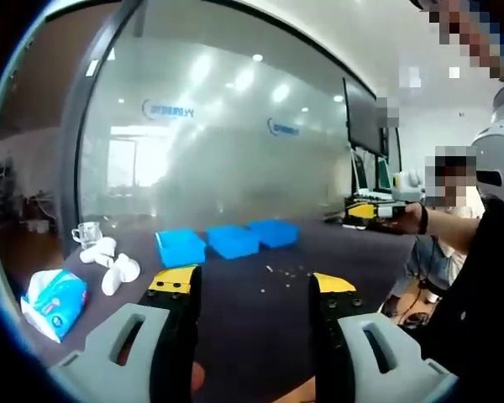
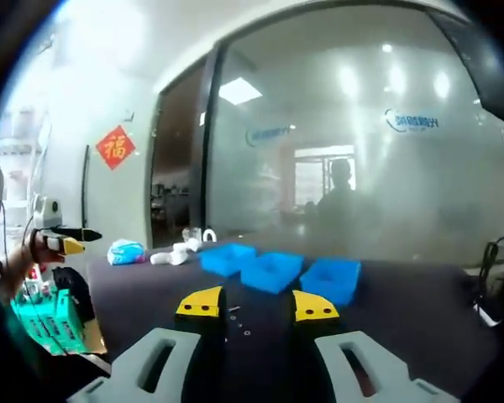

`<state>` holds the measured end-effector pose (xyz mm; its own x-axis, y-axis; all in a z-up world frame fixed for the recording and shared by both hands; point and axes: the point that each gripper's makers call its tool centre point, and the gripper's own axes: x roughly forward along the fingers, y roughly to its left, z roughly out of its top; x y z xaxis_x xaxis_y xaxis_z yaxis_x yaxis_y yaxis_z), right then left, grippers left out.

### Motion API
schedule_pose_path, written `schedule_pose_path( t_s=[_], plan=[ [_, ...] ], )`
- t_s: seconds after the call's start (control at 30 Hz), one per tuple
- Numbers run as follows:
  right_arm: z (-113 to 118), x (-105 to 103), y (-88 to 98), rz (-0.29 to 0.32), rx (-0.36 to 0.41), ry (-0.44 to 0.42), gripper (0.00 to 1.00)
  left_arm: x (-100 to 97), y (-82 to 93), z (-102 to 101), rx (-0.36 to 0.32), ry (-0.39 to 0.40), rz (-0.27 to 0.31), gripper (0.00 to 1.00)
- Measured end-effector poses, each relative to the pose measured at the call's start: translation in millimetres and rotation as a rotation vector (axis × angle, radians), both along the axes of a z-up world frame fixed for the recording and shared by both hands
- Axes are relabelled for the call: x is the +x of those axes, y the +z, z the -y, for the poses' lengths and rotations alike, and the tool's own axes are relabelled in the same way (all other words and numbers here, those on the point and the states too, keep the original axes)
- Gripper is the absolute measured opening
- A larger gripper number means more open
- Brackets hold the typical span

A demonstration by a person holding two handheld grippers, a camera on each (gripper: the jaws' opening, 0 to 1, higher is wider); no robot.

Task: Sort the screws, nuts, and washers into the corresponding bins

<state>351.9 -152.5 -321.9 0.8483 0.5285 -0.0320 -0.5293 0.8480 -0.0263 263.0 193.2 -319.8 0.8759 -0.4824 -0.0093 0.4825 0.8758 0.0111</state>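
Note:
Three blue bins [image 1: 233, 241] stand in a row on the dark table [image 1: 260, 327]. Small screws, nuts and washers [image 1: 286, 272] lie scattered in front of them. My left gripper [image 1: 253, 284] hovers open over the near table, well short of the parts, with nothing between its yellow-tipped jaws. In the right gripper view the same bins [image 2: 271, 270] sit ahead, and a few small metal parts [image 2: 238, 317] lie on the table [image 2: 420, 311] between the jaws. My right gripper [image 2: 258, 305] is open and holds nothing.
A tissue pack [image 1: 55, 300], white cups [image 1: 109, 262] and a glass mug [image 1: 88, 232] sit at the left end. A person's hand holds another gripper [image 1: 375, 211] at the far right. Green crates [image 2: 50, 323] stand left, with a hand-held gripper [image 2: 63, 238] above them. A glass wall [image 1: 235, 151] runs behind.

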Motion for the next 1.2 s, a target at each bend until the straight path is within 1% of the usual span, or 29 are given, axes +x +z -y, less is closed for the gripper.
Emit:
schedule_pose_path(
  t_s=[0.13,0.23,0.33,0.43,0.6,0.83,0.9,1.0,1.03,1.07,1.13,1.2],
  plan=[
    [8,-17,-3.5,-0.005,0.017,-0.006,0.26,3.8,-1.4,2,0.004,-0.005,-0.004,0.50],
    [8,-33,-4.4,0.002,0.031,-0.003,0.26,5.5,-1.3,4,0.006,-0.008,-0.006,0.50],
    [7,-39,-8.8,-0.002,0.015,0.002,0.27,5.9,-1.0,6,0.008,-0.013,-0.005,0.50],
    [8,-40,-9.9,-0.002,0.008,-0.001,0.27,6.0,-0.9,7,0.008,-0.015,-0.005,0.50],
    [11,-34,-9.0,-0.004,-0.001,0.003,0.27,4.1,-0.5,8,0.012,-0.016,-0.004,0.50],
    [5,-23,-5.1,-0.015,-0.041,0.041,0.27,1.9,-1.7,4,0.008,-0.003,-0.005,0.50],
    [3,-19,-5.3,-0.032,-0.048,0.054,0.27,1.9,-2.7,3,0.006,-0.001,-0.008,0.50],
    [-3,-13,-7.6,-0.093,-0.037,0.083,0.27,2.2,-3.6,2,0.006,-0.001,-0.010,0.50],
    [-5,-10,-9.5,-0.123,-0.037,0.089,0.27,2.4,-3.8,2,0.005,-0.001,-0.010,0.50],
    [-5,-8,-8.7,-0.124,-0.039,0.089,0.27,2.4,-4.1,2,0.005,-0.002,-0.011,0.50],
    [-8,-2,-11.5,-0.148,-0.075,0.088,0.27,2.8,-4.5,2,0.006,-0.001,-0.012,0.50],
    [-11,3,-11.8,-0.157,-0.091,0.092,0.27,2.9,-4.5,1,-0.001,0.001,-0.011,0.50]
  ],
)
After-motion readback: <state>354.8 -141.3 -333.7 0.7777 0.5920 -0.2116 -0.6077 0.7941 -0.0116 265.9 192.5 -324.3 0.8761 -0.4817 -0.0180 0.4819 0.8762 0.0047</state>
